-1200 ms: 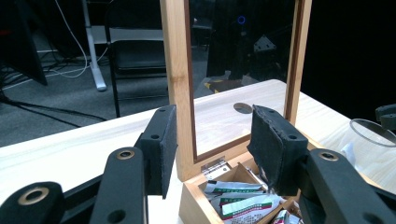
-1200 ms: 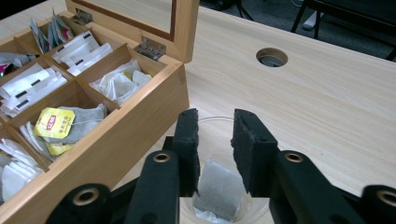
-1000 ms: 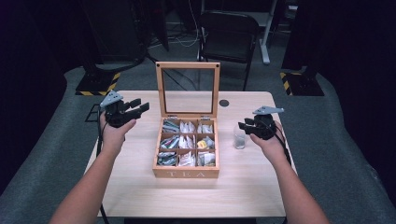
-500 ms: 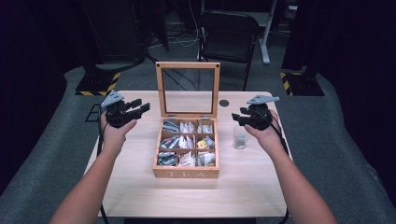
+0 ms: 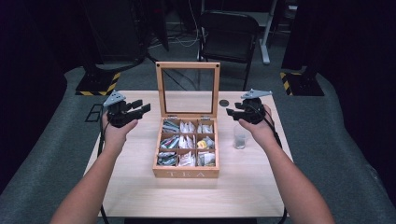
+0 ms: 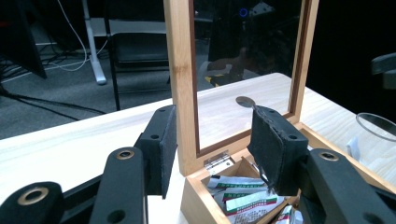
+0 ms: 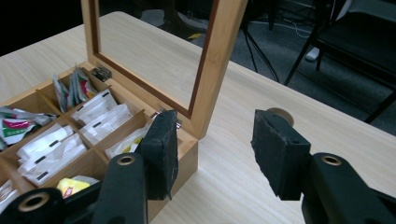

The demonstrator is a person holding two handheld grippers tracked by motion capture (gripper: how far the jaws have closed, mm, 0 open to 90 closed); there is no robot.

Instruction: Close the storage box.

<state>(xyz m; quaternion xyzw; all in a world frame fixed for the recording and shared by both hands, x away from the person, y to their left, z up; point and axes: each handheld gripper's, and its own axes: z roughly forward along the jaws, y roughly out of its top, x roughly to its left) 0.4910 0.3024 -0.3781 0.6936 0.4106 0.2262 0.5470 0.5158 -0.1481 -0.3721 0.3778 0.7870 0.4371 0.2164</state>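
Note:
A wooden tea box point(image 5: 187, 173) stands in the middle of the table, its glass lid point(image 5: 187, 66) upright and open. Several compartments hold tea bags point(image 5: 187, 141). My left gripper point(image 5: 142, 106) hovers left of the box, open, with nothing between its fingers. In the left gripper view it point(image 6: 215, 126) points at the lid frame point(image 6: 180, 70) and the tea bags point(image 6: 243, 196). My right gripper point(image 5: 232, 113) hovers right of the lid, open too. The right gripper view has it point(image 7: 215, 123) beside the lid's edge point(image 7: 219, 60), above the box's back corner.
A small clear glass point(image 5: 240, 136) stands on the table point(image 5: 135, 186) right of the box, under my right hand. A dark round disc point(image 5: 224, 102) lies behind it. A black chair point(image 5: 229, 37) and cables stand beyond the far edge.
My right gripper has moved away from me and a little left, from beside the glass to beside the lid. The left gripper has barely moved.

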